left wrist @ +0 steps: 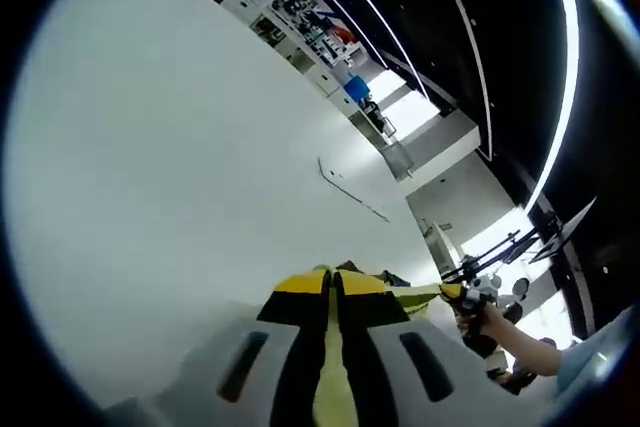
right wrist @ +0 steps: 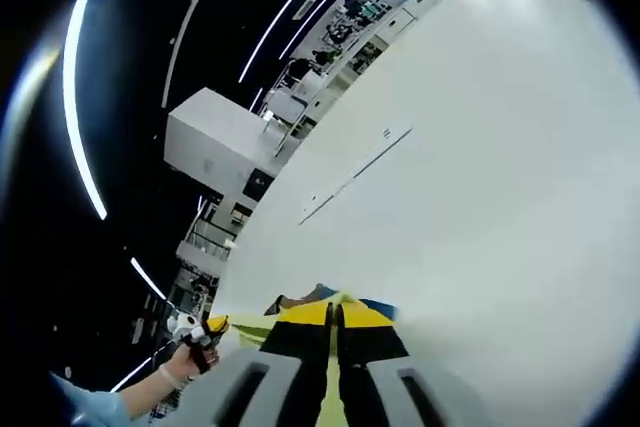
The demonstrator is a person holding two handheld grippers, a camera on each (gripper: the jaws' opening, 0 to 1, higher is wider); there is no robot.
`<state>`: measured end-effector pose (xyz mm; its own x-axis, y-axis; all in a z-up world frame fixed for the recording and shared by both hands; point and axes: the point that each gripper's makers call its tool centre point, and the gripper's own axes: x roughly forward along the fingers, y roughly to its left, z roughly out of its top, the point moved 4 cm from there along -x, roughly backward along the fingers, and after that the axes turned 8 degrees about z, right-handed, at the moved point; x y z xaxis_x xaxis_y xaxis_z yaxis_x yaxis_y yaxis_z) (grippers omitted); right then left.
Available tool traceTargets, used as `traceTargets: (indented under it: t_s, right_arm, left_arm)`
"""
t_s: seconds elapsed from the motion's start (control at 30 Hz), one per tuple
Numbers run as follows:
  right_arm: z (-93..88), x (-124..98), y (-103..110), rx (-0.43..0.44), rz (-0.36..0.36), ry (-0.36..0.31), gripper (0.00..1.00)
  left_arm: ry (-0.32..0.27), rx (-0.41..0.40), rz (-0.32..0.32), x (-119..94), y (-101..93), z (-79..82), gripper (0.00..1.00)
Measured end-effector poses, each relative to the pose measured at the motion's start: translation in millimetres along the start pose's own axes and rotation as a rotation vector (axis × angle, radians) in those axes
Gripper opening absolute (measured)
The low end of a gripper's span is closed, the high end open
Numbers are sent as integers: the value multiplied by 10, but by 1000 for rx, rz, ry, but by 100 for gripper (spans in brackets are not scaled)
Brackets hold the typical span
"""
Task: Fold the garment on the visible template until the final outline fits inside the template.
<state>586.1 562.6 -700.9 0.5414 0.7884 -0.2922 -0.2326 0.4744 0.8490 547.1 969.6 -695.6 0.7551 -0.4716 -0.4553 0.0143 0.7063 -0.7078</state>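
A yellow-green garment (left wrist: pixel 415 295) hangs stretched between both grippers above the white table (left wrist: pixel 180 177). In the left gripper view my left gripper (left wrist: pixel 335 282) is shut on one edge of it, with fabric showing between the black and yellow fingertips. My right gripper (left wrist: pixel 456 292) holds the other end at the right, in a person's hand (left wrist: pixel 485 319). In the right gripper view my right gripper (right wrist: pixel 335 309) is shut on the garment (right wrist: pixel 250 325), and a blue patch (right wrist: pixel 380 307) shows beside the tips. The left gripper (right wrist: pixel 212 325) is at the lower left. Thin template lines (left wrist: pixel 350 192) (right wrist: pixel 355 175) mark the table beyond.
Shelves with boxes and equipment (left wrist: pixel 320 37) (right wrist: pixel 370 17) line the table's far edge. A white block-shaped pillar (right wrist: pixel 215 142) stands past the table. Camera stands (left wrist: pixel 510 247) rise behind the hand. A blue sleeve (right wrist: pixel 90 407) is at the lower left.
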Motion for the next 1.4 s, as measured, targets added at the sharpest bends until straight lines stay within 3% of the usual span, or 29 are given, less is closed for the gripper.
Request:
traceTargets:
  t_s: [0.3, 0.43, 0.57, 0.63, 0.7, 0.77, 0.8, 0.87, 0.9, 0.97, 1.07, 1.1, 1.2, 1.3, 1.4]
  right_arm:
    - [-120, 66, -192, -1, -52, 55, 0]
    - [-153, 60, -140, -29, -48, 59, 0]
    - [-163, 41, -119, -184, -61, 87, 1]
    - [-188, 13, -83, -208, -62, 102, 13]
    - [-184, -14, -88, -275, -85, 112, 26]
    - [-221, -51, -68, -339, -88, 151, 26]
    - [-240, -65, -46, -388, -78, 173, 25]
    - [-257, -94, -53, -455, -111, 207, 27]
    - [-247, -102, -54, -521, -125, 223, 27]
    - [-218, -118, -67, -680, -175, 262, 26]
    - [-195, -100, -79, -900, -228, 329, 28]
    - [-194, -95, -73, -952, -233, 349, 27]
    - [-182, -67, -53, -1084, -246, 391, 26]
    - [-180, -28, -39, -1223, -258, 438, 26]
    - [-198, -2, -43, -1314, -263, 482, 27]
  left_arm:
    - [64, 17, 72, 15, 124, -184, 0]
    - [58, 94, 65, 13, 87, -193, 0]
    - [73, 152, 73, 4, 99, -200, 1]
    - [64, 234, 96, -20, 144, -180, 1]
    - [71, 291, 128, -46, 201, -176, 12]
    - [93, 325, 129, -76, 211, -189, 22]
    - [98, 347, 130, -85, 215, -191, 22]
    - [106, 492, 163, -127, 232, -176, 25]
    - [109, 589, 186, -142, 247, -161, 29]
    - [119, 682, 226, -155, 268, -144, 39]
    - [120, 906, 260, -158, 242, -86, 36]
    - [120, 937, 264, -151, 231, -76, 35]
    - [117, 1076, 261, -105, 152, -42, 33]
    - [137, 1276, 253, -26, 83, -68, 29]
    - [156, 1399, 258, 48, 50, -109, 31]
